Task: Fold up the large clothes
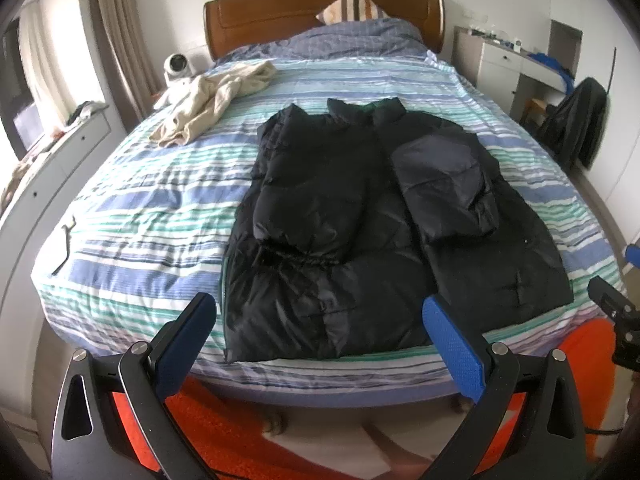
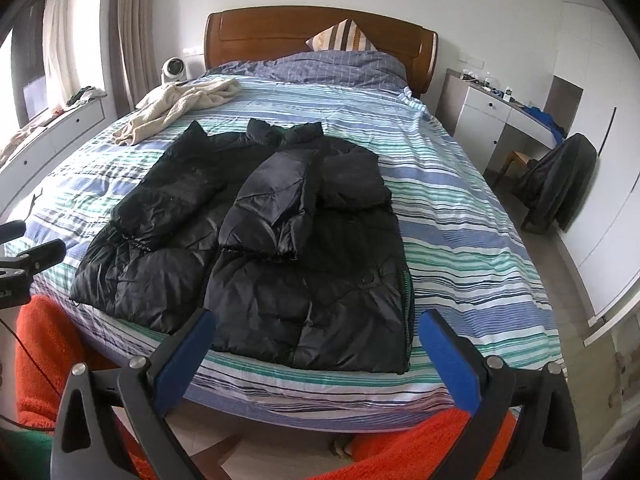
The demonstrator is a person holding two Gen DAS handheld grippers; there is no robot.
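A black puffer jacket lies flat on the striped bed, hem toward me, both sleeves folded in over its front. It also shows in the right wrist view. My left gripper is open and empty, held off the foot of the bed just before the jacket's hem. My right gripper is open and empty, also before the hem, toward the jacket's right side. The right gripper's tip shows at the right edge of the left wrist view.
A crumpled beige garment lies at the bed's far left. Pillows lean on the wooden headboard. A white fan stands left of the bed. A desk and a chair with dark clothing stand right. Orange fabric lies below the bed's foot.
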